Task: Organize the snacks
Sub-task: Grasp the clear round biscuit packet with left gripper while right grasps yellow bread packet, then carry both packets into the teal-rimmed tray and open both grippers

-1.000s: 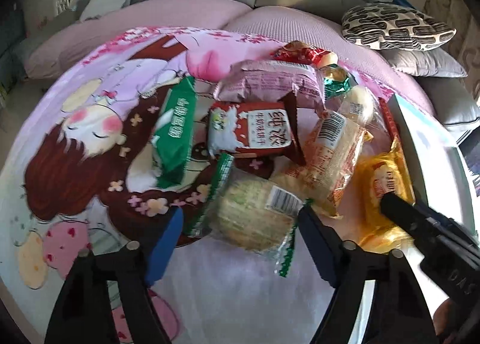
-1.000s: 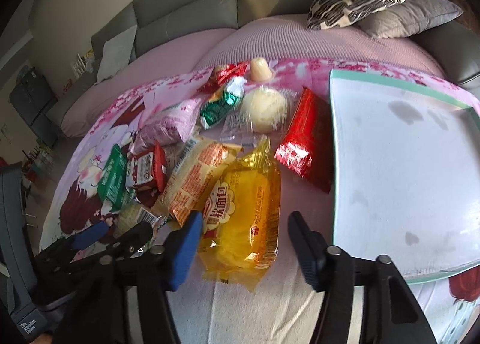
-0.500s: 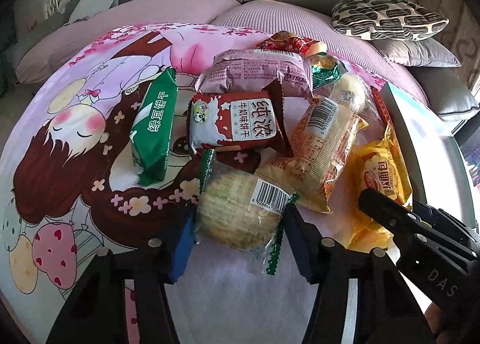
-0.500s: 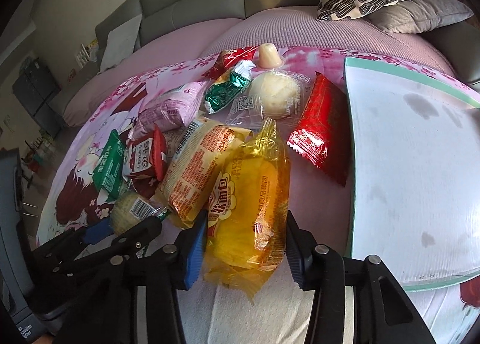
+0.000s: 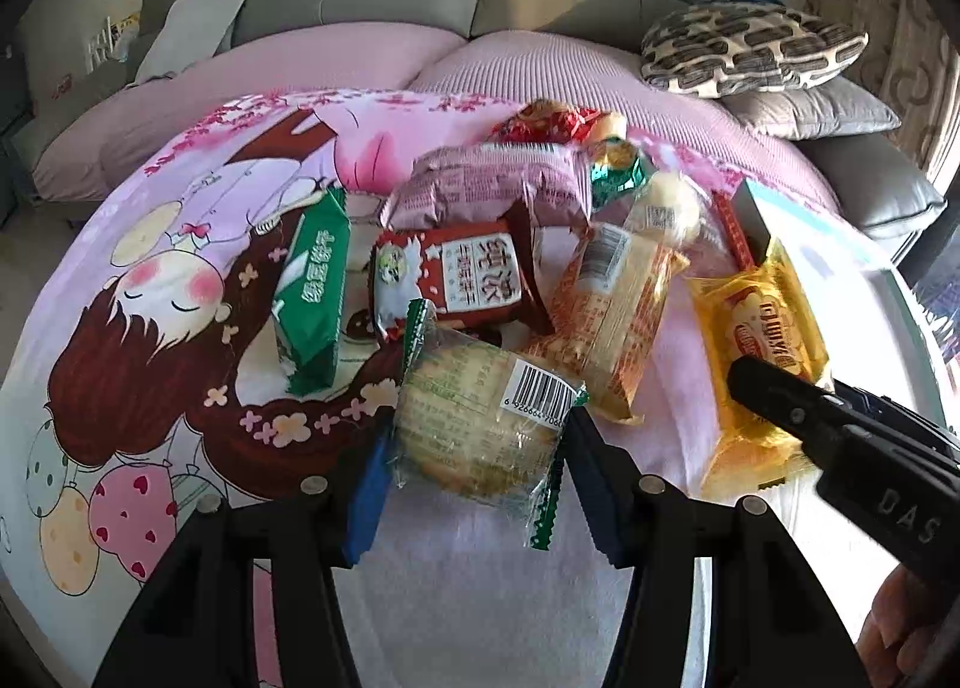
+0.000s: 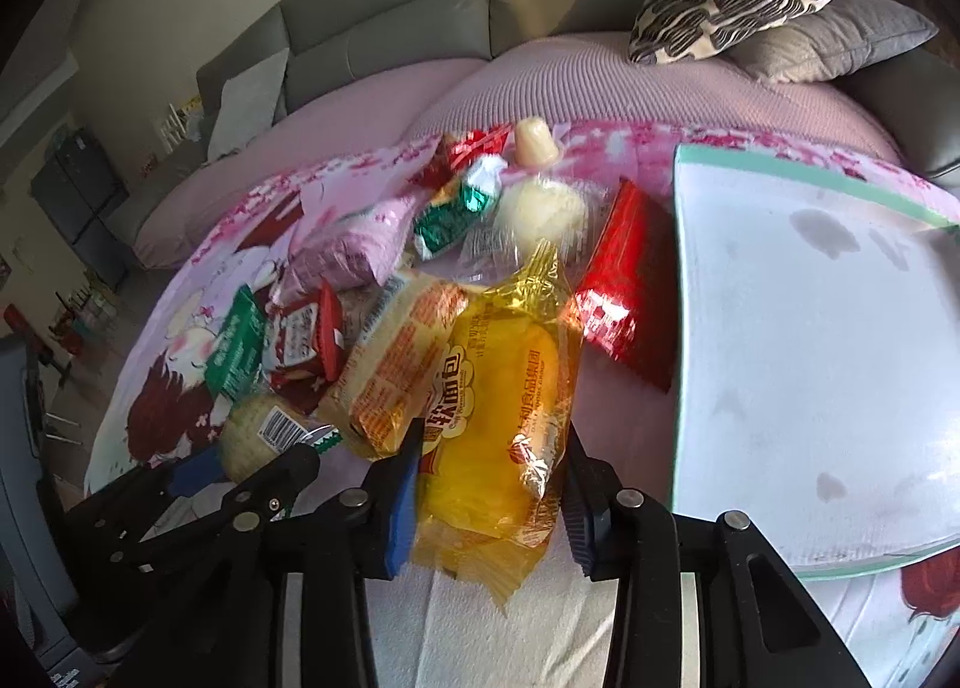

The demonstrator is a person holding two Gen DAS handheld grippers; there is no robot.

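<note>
Two snacks are getting grabbed at once. Left gripper [image 5: 474, 484] has its jaws pressed on the sides of a round cake [image 5: 474, 424] in a clear wrapper with green edges, lying at the near end of the pile. Right gripper [image 6: 489, 502] has just been closing its jaws, and they now pinch the lower half of a yellow bread bag [image 6: 498, 418] just beside the cake's neighbours.

Both sit on a cartoon-print cloth [image 5: 150, 298] with the rest of the pile: an orange packet [image 5: 606, 316] touching the cake and the bread, a dark red biscuit pack [image 5: 456, 280], a green packet [image 5: 312, 292], a shiny red bag [image 6: 630, 298].

Open room is the white tray [image 6: 810, 328] to the right, its edge near the red bag. Small stuff at the back is too blurry to name.
</note>
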